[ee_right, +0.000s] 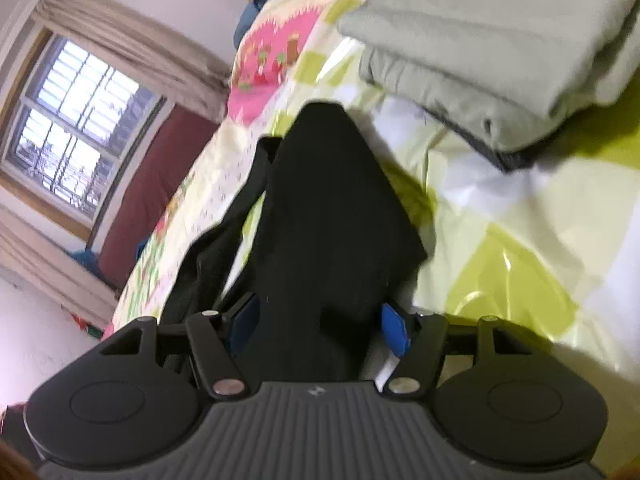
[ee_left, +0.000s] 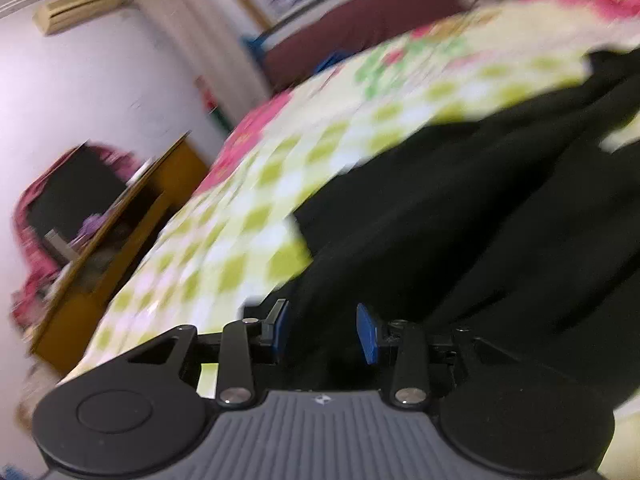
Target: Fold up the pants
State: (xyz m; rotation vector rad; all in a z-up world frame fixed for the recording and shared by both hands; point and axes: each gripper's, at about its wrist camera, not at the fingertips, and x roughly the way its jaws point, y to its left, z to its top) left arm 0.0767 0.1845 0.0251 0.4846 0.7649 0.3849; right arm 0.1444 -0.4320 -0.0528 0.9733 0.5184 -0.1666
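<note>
Black pants (ee_left: 460, 208) lie spread on a bed with a green-and-white checked, pink-flowered cover (ee_left: 256, 216). In the left wrist view my left gripper (ee_left: 322, 330) sits at the near edge of the pants, its blue pads apart, with black cloth between and under them; the view is blurred. In the right wrist view the pants (ee_right: 332, 208) run away from me as a long black strip. My right gripper (ee_right: 320, 326) has its blue pads wide apart with the black cloth lying between them.
A folded stack of grey-green clothes (ee_right: 492, 52) lies on the bed at the upper right of the right wrist view. A wooden desk (ee_left: 120, 240) stands left of the bed. A window (ee_right: 76, 128) and a dark red board (ee_right: 152, 184) are beyond the bed.
</note>
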